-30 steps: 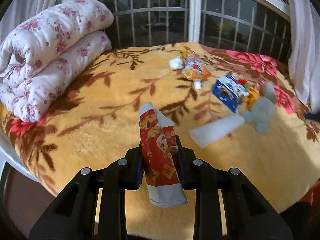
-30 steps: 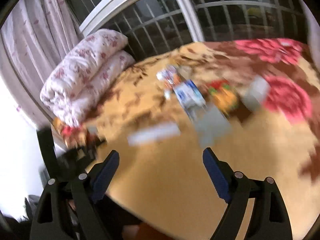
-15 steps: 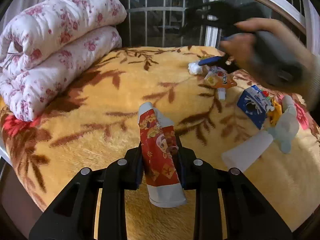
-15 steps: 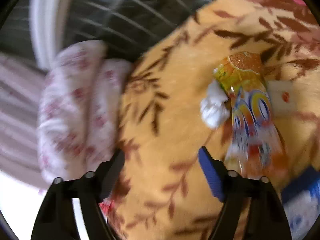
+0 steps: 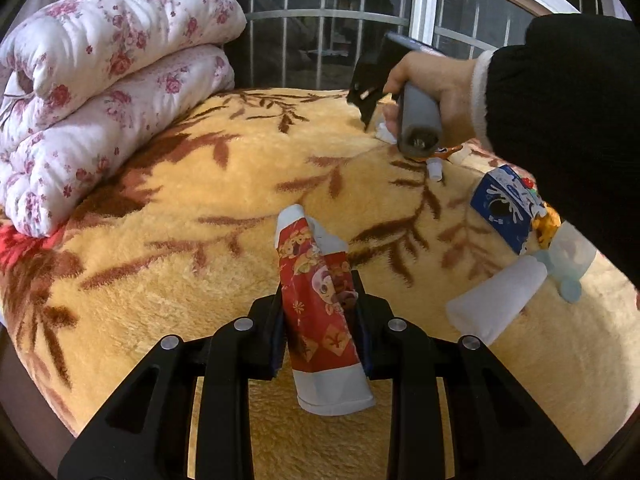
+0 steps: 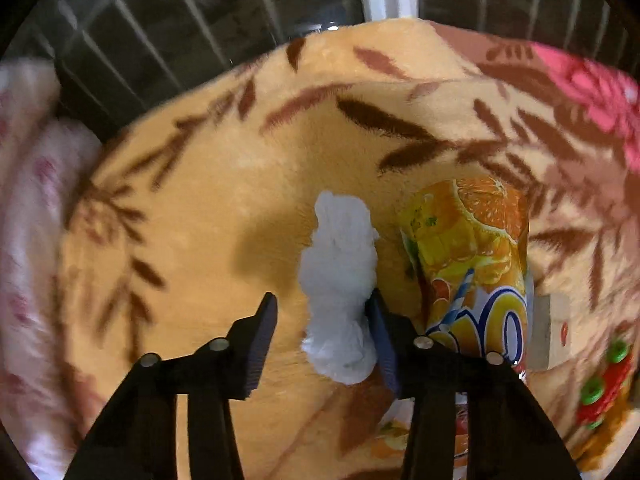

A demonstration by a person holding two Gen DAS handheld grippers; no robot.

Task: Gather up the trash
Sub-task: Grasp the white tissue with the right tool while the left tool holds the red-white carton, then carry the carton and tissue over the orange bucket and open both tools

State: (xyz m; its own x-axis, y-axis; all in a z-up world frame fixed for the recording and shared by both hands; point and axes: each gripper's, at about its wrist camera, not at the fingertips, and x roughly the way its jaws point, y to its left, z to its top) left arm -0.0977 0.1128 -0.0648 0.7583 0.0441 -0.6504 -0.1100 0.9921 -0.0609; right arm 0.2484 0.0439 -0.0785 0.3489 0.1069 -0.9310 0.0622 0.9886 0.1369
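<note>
Here, in the left wrist view, the left gripper [image 5: 318, 312] is clamped tight on a red patterned wrapper [image 5: 320, 300], which stands upright between its jaws above a yellow floral blanket [image 5: 200, 200]. Farther off, a hand [image 5: 436, 80] in a dark sleeve points the other tool steeply down at more litter. A blue carton [image 5: 502, 208] and a white tube [image 5: 496, 304] lie to the right, well apart from the held wrapper. A folded floral quilt [image 5: 100, 80] sits at the left.

In the right wrist view, the right gripper [image 6: 320, 332] is closing around a crumpled white tissue [image 6: 340, 284]. The tissue lies on the blanket between the jaws, touching the right-hand jaw; a gap shows at the left-hand jaw, so it is not yet pinched. An orange juice pouch [image 6: 472, 264] lies just beside the tissue, outside the right-hand jaw.

The step in hand appears to be picking up the tissue. The next move likely calls for finishing the squeeze, then lifting without catching the pouch.
</note>
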